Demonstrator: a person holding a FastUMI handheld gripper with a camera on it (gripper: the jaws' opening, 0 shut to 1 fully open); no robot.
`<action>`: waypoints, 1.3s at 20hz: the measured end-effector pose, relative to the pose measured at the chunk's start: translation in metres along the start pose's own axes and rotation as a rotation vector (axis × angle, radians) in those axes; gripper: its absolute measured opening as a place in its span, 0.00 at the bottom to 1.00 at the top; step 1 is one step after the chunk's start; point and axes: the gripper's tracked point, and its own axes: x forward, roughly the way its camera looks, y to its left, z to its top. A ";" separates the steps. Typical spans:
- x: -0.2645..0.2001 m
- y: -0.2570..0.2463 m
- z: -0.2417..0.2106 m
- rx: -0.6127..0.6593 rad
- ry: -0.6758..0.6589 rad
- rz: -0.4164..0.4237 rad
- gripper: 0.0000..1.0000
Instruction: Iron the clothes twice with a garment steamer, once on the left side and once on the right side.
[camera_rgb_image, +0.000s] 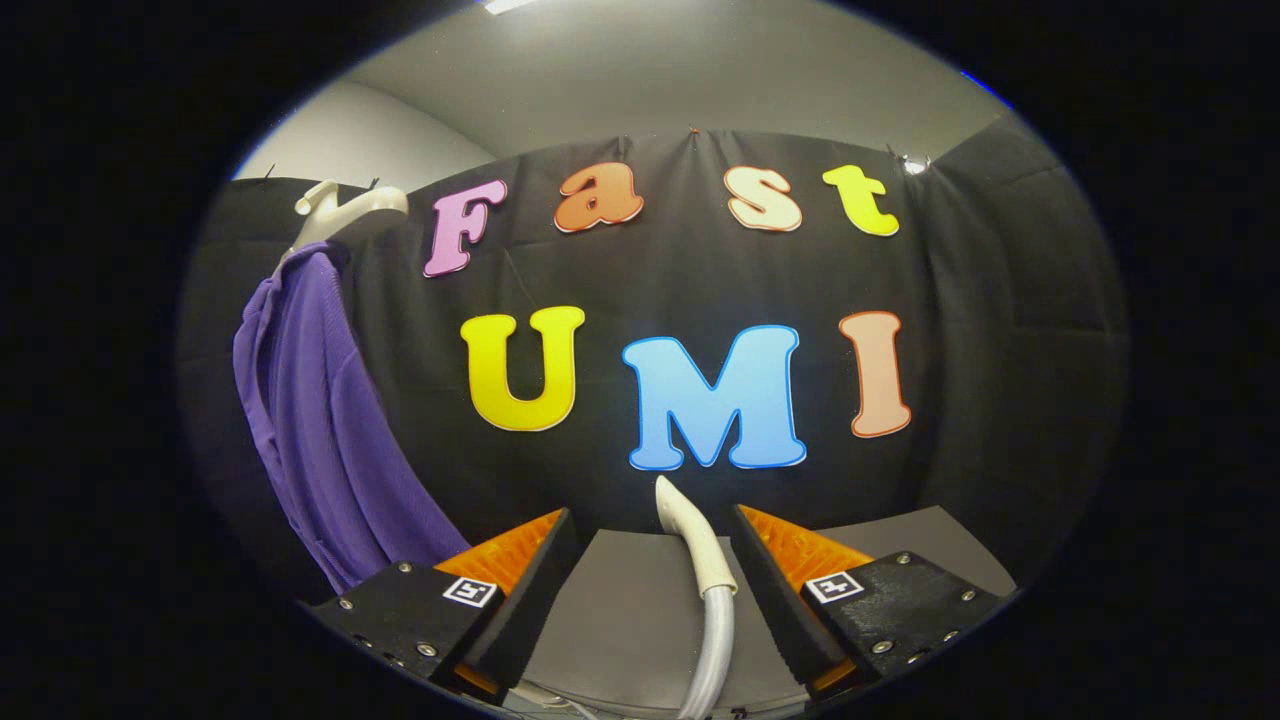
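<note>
Purple garment (320, 420) is hanging soft and light. The steamer head (690, 540) is being framed by spread fingers (520, 560), not gripped; its stiff neck is probably being favoured.

The hand-held gripper (650, 525) points straight ahead and sits level. Its two fingers (520, 565) are spread wide apart, one on each side, with a big gap between them. The fingers do not press on anything. Both fingers lean in a little toward their tips.
</note>
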 end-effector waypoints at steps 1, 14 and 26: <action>0.012 -0.007 -0.001 0.019 0.012 0.003 0.96; 0.145 -0.055 -0.066 0.224 0.323 0.084 0.95; 0.165 -0.056 -0.141 0.381 0.598 0.191 0.96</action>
